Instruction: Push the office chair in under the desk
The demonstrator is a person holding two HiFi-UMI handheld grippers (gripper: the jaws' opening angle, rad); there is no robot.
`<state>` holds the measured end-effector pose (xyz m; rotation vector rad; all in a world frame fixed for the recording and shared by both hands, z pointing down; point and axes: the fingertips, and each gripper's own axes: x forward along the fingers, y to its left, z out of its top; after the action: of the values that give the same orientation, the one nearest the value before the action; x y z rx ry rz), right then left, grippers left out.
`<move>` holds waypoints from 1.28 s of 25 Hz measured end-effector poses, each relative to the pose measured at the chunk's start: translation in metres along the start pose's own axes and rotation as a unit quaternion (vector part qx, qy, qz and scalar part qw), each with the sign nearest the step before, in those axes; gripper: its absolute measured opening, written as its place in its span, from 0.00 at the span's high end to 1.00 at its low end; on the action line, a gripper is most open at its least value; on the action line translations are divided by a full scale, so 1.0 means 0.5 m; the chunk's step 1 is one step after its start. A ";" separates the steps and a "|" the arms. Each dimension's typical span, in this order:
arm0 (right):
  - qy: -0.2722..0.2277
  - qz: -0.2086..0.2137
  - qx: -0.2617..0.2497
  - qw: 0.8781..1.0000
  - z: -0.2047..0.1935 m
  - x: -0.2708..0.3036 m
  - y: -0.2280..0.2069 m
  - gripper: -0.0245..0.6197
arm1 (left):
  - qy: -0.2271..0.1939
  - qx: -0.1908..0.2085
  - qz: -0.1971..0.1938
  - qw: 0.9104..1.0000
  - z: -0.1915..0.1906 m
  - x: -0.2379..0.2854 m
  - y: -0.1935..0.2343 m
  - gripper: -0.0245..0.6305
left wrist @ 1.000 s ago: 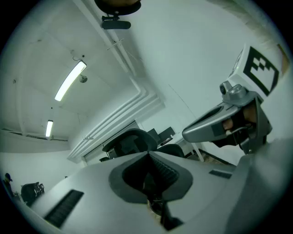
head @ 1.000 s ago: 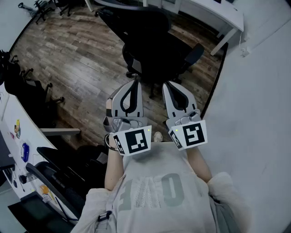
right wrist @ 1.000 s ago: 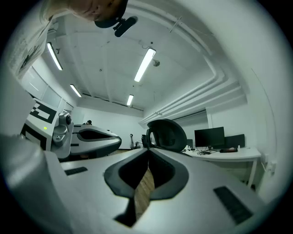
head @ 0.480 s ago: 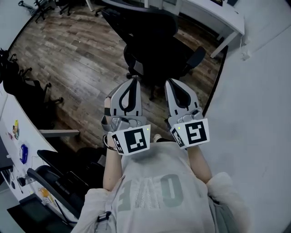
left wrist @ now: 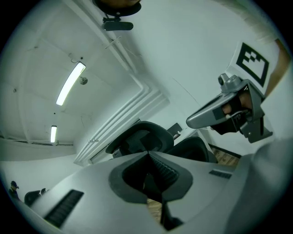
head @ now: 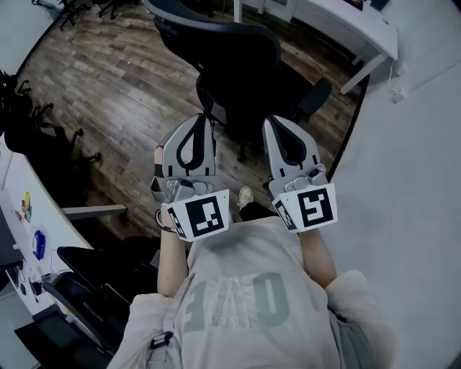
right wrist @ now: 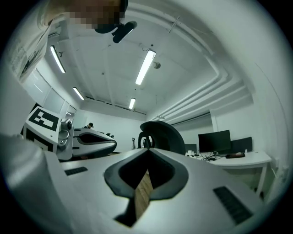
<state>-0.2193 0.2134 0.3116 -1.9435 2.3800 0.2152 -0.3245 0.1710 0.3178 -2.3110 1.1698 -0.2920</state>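
The black office chair [head: 241, 76] stands on the wood floor, its backrest [head: 216, 32] toward me and a little way out from the white desk [head: 338, 21] at the top right. My left gripper [head: 204, 117] and right gripper [head: 271, 122] are side by side just short of the chair, both shut and empty. In the left gripper view the chair [left wrist: 142, 137] shows beyond the closed left gripper [left wrist: 149, 153], with the right gripper [left wrist: 219, 112] beside it. In the right gripper view the chair back [right wrist: 161, 135] rises past the shut right gripper [right wrist: 149, 150], with the desk [right wrist: 240, 160] to its right.
Other black chairs [head: 39, 137] stand at the left, beside a white desk [head: 21, 209] with small items. Another chair [head: 94, 277] is at my lower left. A white wall [head: 410, 180] runs along the right. A monitor [right wrist: 215, 140] sits on the desk.
Both grippers have moved forward toward the chair, the left one drifting slightly left. The chair and desk now sit a bit nearer in the head view. Jaws stayed shut.
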 end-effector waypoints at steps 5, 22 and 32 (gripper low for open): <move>-0.019 0.033 0.004 0.999 0.019 0.058 -0.036 0.93 | 0.004 0.020 0.013 1.000 0.015 0.080 -0.006 0.94; 0.033 0.029 0.018 0.999 -0.021 0.152 -0.131 0.93 | 0.015 -0.003 0.007 1.000 -0.022 0.235 0.034 0.94; 0.061 0.043 0.070 0.995 -0.011 0.182 -0.185 0.58 | 0.031 -0.013 -0.006 0.999 -0.010 0.258 0.091 0.63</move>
<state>-0.1473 0.1062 0.2986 -1.8441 2.4816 -0.0681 -0.2799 0.0443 0.2913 -2.3480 1.1970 -0.3570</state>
